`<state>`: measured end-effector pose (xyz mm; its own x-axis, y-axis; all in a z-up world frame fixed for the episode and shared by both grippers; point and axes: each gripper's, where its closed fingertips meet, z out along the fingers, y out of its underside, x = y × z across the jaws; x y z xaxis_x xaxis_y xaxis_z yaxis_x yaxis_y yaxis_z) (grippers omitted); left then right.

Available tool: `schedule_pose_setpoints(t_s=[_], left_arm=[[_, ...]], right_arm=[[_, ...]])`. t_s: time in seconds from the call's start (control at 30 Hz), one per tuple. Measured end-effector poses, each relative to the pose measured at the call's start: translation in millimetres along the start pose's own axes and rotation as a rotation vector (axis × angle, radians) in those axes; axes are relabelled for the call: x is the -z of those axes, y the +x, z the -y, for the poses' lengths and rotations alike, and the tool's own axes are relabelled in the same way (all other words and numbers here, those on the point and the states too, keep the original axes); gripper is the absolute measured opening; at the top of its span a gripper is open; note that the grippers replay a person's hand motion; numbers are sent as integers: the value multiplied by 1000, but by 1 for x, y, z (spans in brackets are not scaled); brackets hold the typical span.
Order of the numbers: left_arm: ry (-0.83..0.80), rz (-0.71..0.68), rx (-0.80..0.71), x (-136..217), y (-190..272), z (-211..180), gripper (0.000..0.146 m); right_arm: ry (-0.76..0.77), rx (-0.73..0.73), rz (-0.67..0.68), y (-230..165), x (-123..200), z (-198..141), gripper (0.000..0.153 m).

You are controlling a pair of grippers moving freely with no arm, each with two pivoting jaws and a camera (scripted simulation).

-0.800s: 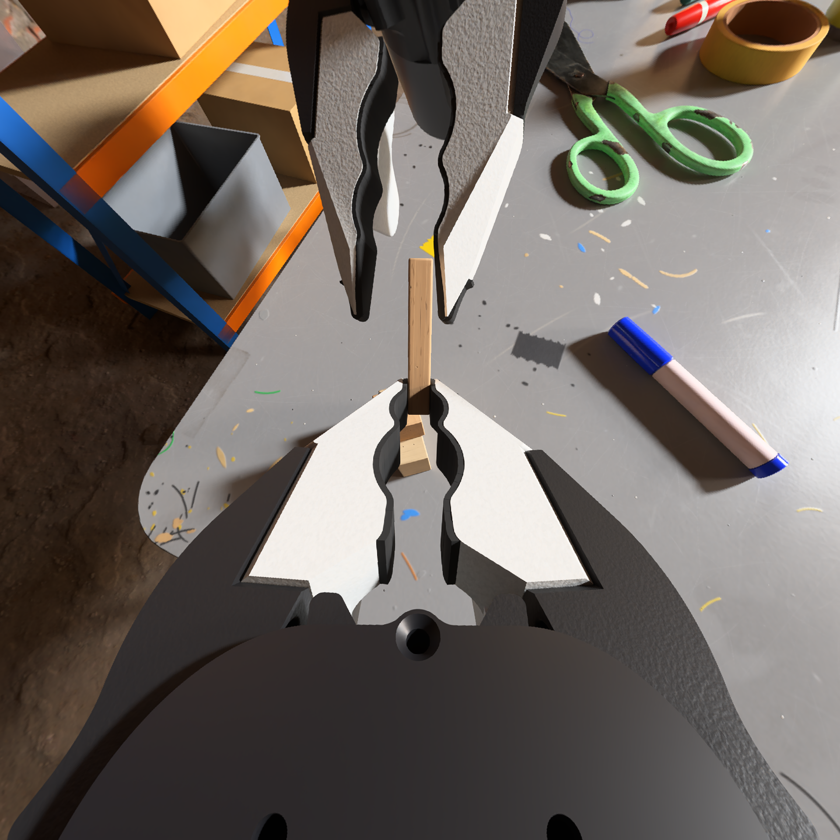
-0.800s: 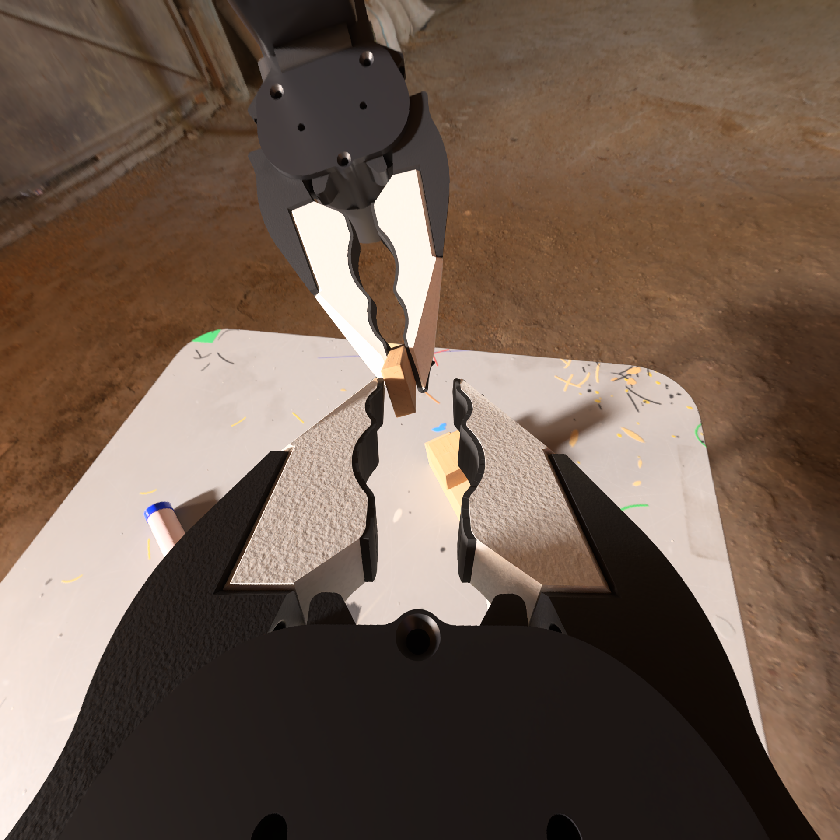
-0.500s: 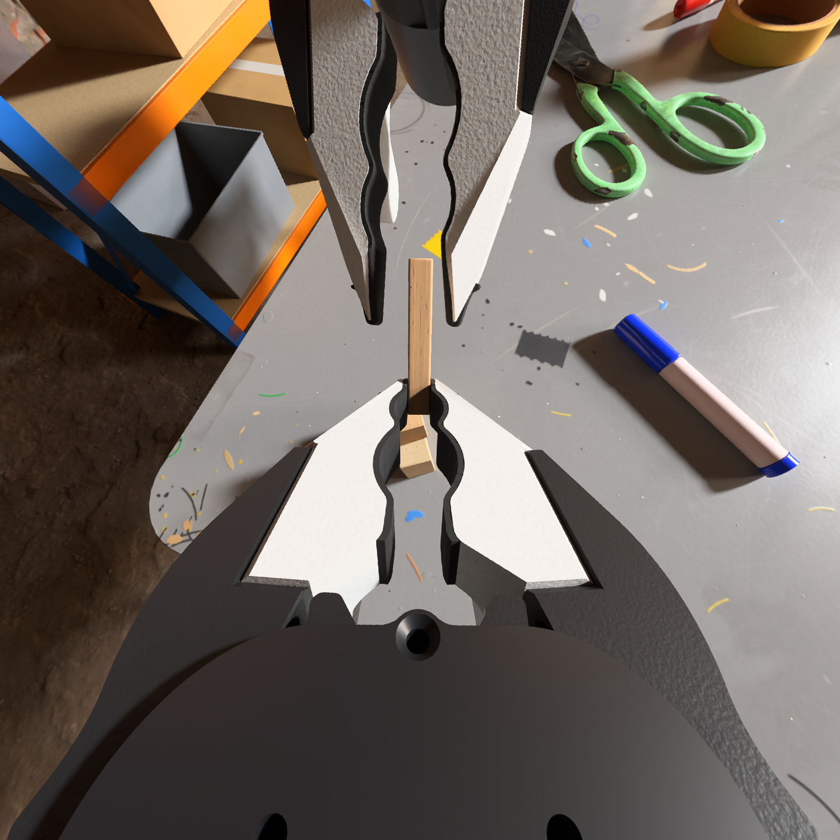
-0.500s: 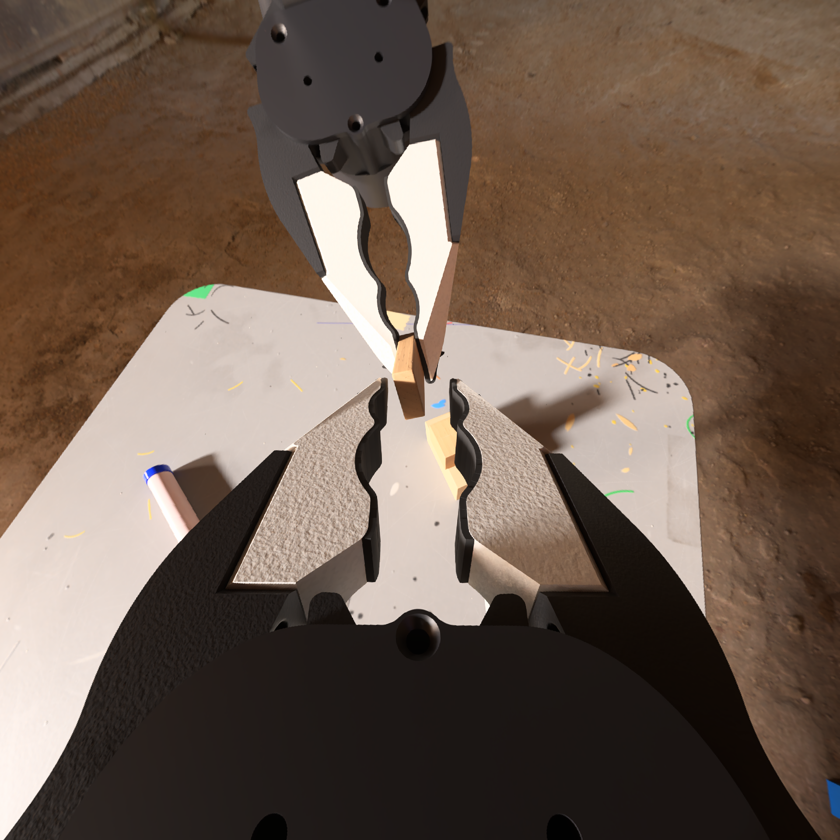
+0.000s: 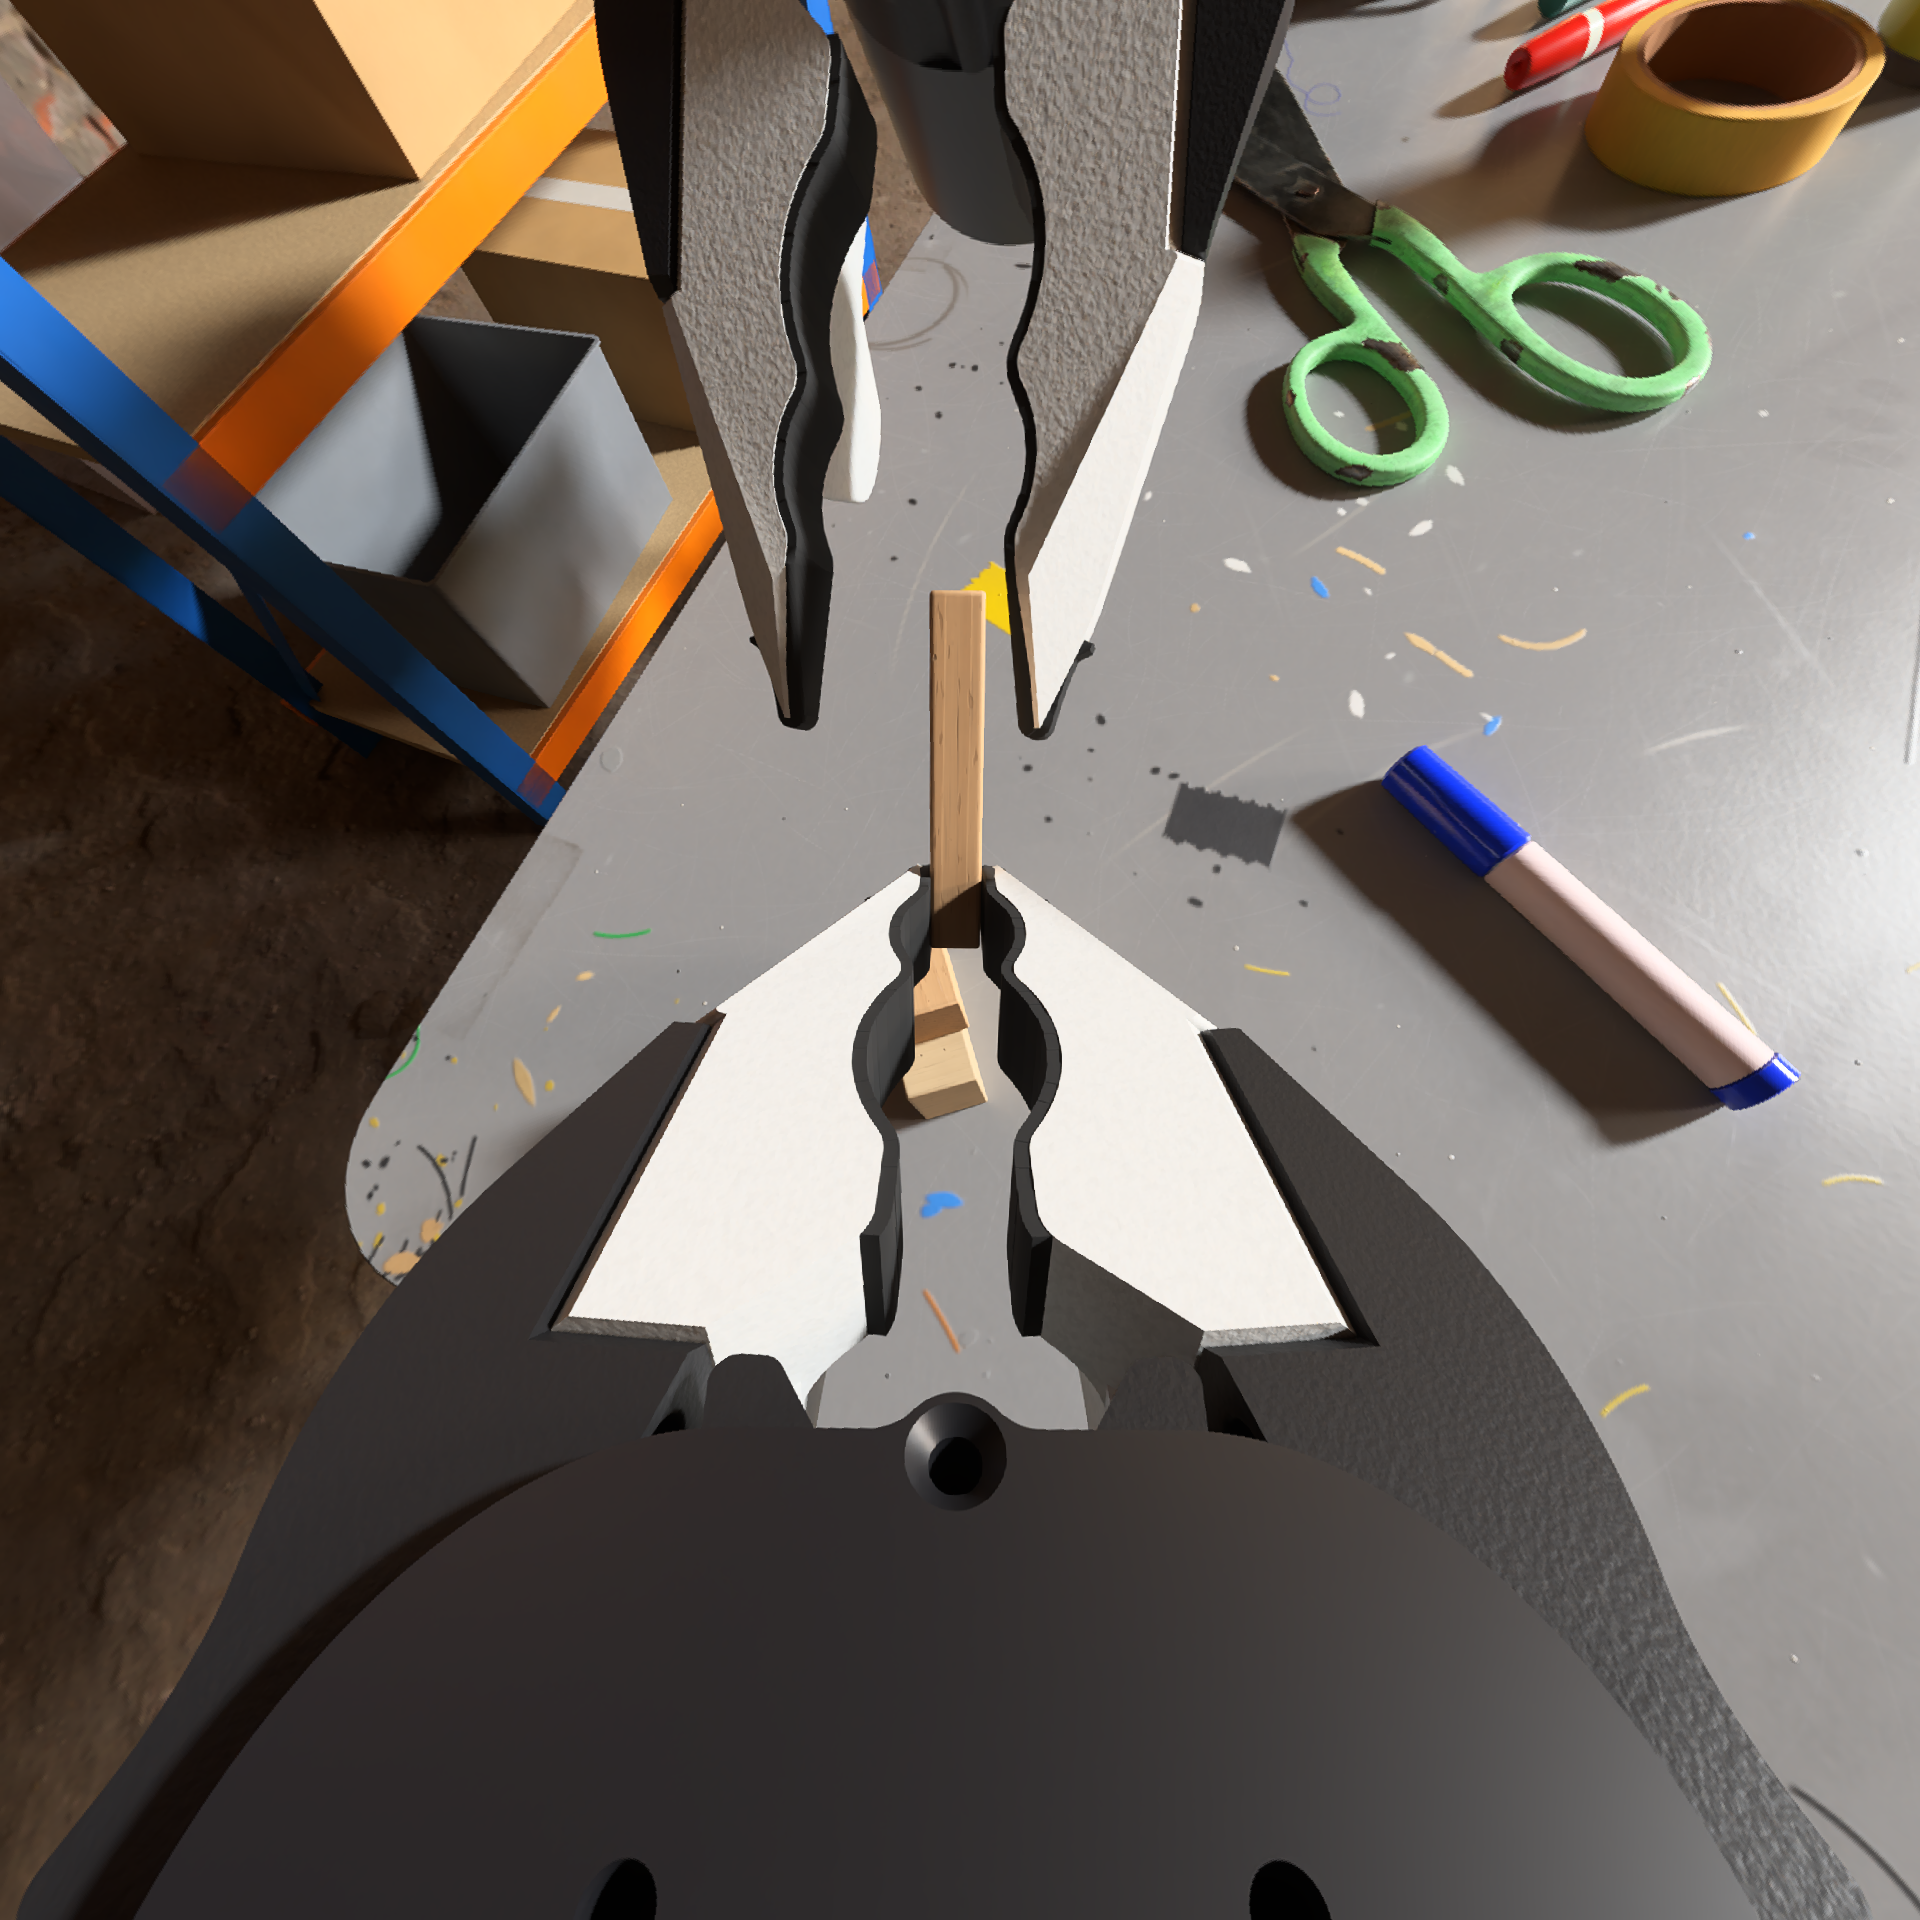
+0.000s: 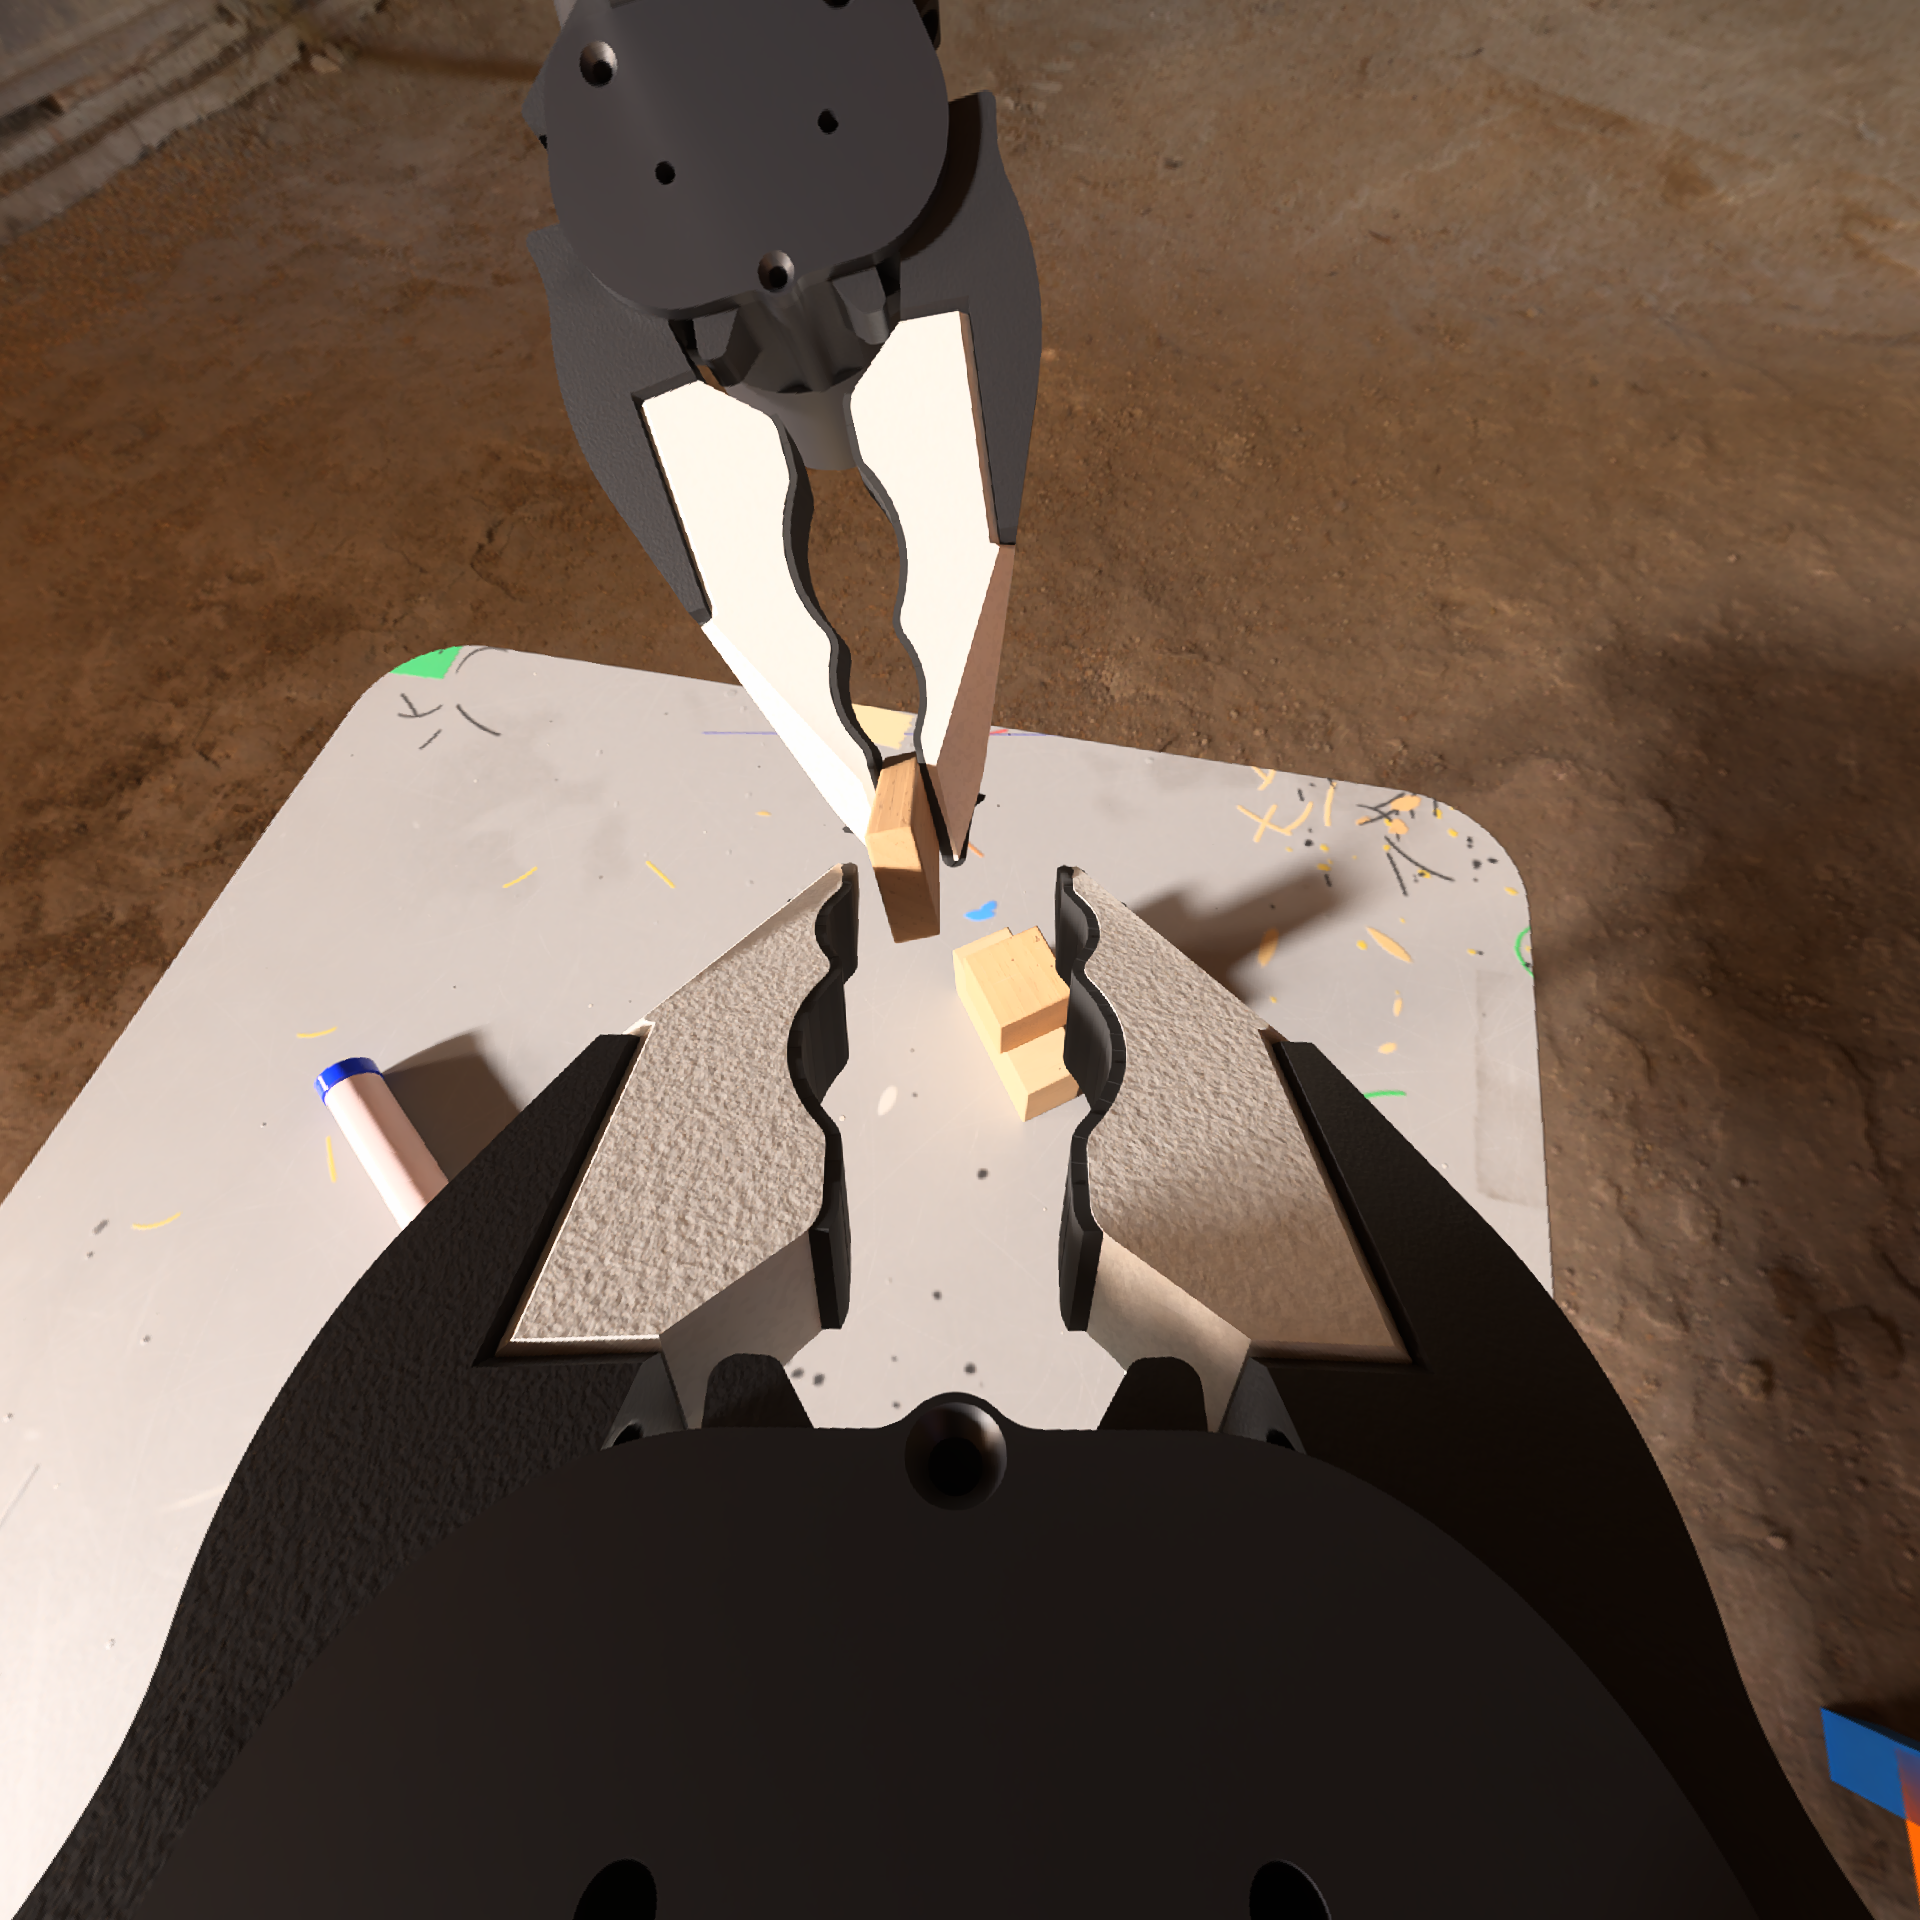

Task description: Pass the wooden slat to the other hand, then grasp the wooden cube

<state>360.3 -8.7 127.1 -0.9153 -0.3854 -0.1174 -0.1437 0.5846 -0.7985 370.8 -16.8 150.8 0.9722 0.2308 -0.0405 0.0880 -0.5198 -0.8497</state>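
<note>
My left gripper (image 5: pixel 954 883) is shut on one end of the wooden slat (image 5: pixel 956 748) and holds it above the grey table (image 5: pixel 1351 1195). The slat points at my right gripper (image 5: pixel 916 722), which is open, and its far end lies between that gripper's fingertips without touching them. In the right wrist view the slat (image 6: pixel 902 862) sticks out of the left gripper (image 6: pixel 914 821) to just inside my open right gripper (image 6: pixel 956 878), near its left finger. The wooden cube (image 6: pixel 1010 982) lies on the table below and looks stepped. It also shows between the left fingers (image 5: pixel 940 1065).
A blue-capped marker (image 5: pixel 1579 925) lies on the table to the right, with green scissors (image 5: pixel 1496 332), a yellow tape roll (image 5: pixel 1735 94) and a red pen (image 5: pixel 1569 42) beyond it. An orange and blue shelf with a grey bin (image 5: pixel 468 488) stands past the table's left edge.
My right gripper has come closer to the left one, so the slat's free end sits a little deeper between its open fingers. The left gripper still holds the slat.
</note>
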Motion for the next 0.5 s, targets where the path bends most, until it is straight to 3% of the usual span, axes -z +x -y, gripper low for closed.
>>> schedule_pose_setpoints(t_s=[0.1, 0.27, 0.43, 0.47, 0.5], left_arm=[[-5, -2, -5, -1, 0, 1, 8], [-22, -1, -14, -3, -1, 1, 8], [4, 47, 12, -4, -9, 4, 8], [14, 78, 29, -3, -13, 4, 11], [18, 102, 46, -1, -17, 4, 29]], right_arm=[[0, 18, -9, -1, 2, 0, 32], [-44, 58, 3, -6, -1, -5, 9], [-46, 63, -23, 2, 1, -4, 10], [-49, 60, -43, 8, 2, -4, 10], [-60, 58, -72, 15, 5, -6, 9]])
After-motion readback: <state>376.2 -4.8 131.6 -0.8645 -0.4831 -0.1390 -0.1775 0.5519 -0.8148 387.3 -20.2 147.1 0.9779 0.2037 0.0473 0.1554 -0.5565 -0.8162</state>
